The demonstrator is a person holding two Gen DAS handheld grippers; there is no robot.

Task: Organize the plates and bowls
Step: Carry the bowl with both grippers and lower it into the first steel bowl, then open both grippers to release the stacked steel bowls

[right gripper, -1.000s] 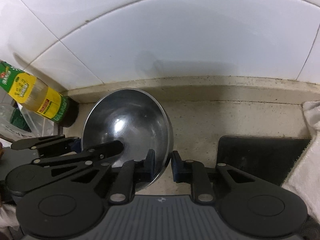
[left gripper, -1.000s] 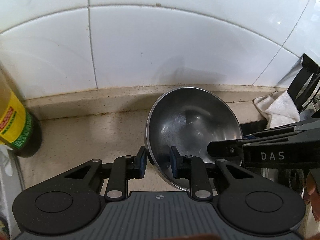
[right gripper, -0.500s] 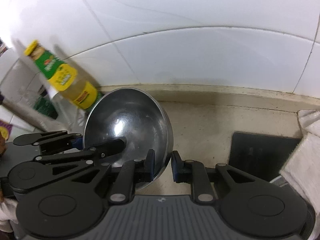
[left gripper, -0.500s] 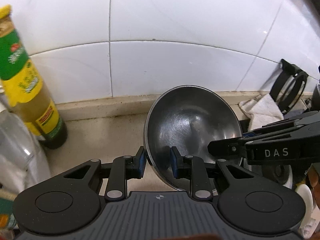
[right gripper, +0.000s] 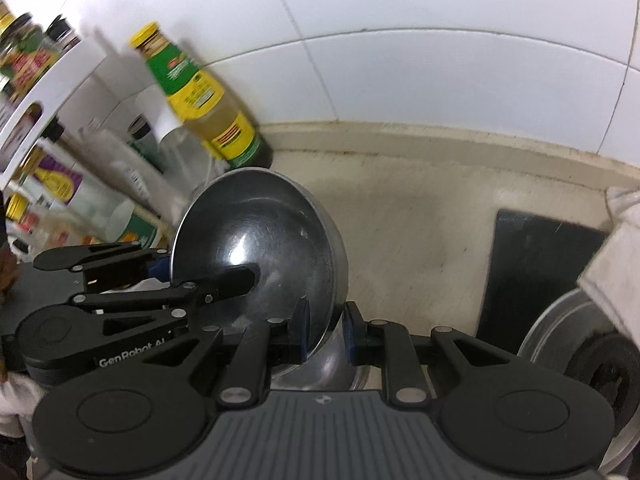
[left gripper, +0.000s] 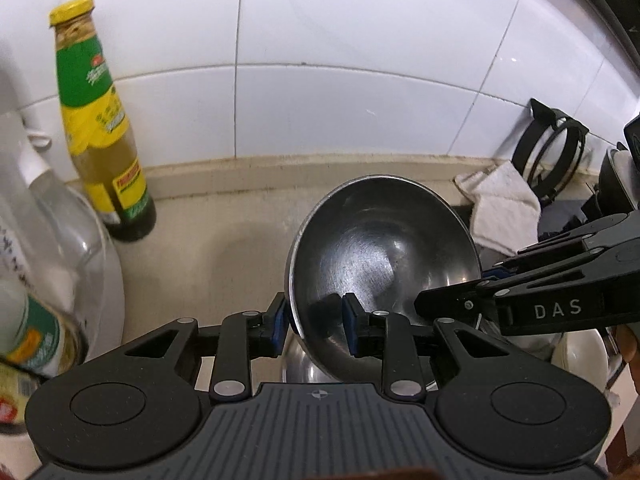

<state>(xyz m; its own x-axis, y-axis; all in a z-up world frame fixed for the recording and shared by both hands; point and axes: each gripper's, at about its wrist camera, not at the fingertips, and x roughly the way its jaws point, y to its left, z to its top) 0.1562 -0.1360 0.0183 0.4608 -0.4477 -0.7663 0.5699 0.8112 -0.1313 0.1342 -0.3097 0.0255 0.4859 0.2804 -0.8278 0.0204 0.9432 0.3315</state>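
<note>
A steel bowl (left gripper: pixel 384 248) hangs tilted above the beige counter, held by its rim from two sides. My left gripper (left gripper: pixel 314 322) has its blue pads on either side of the near rim, and its jaws are opening slightly with the bowl wall still between them. My right gripper (right gripper: pixel 326 330) is shut on the opposite rim of the same bowl (right gripper: pixel 256 240). Each gripper shows in the other's view: the right gripper (left gripper: pixel 460 292) comes in from the right edge, the left gripper (right gripper: pixel 200 276) from the left edge. Another steel vessel (left gripper: pixel 300 364) lies directly under the bowl.
A yellow-green sauce bottle (left gripper: pixel 104 148) stands at the tiled wall on the left, beside a glass jar (left gripper: pixel 60 240) and a white rack of bottles (right gripper: pixel 40 120). A white cloth (left gripper: pixel 500 208), a black mat (right gripper: pixel 532 268) and a round lid (right gripper: pixel 560 340) lie to the right.
Both grippers have risen and drawn back from the wall with the bowl between them. The sauce bottle and the rack on the left have come fully into view.
</note>
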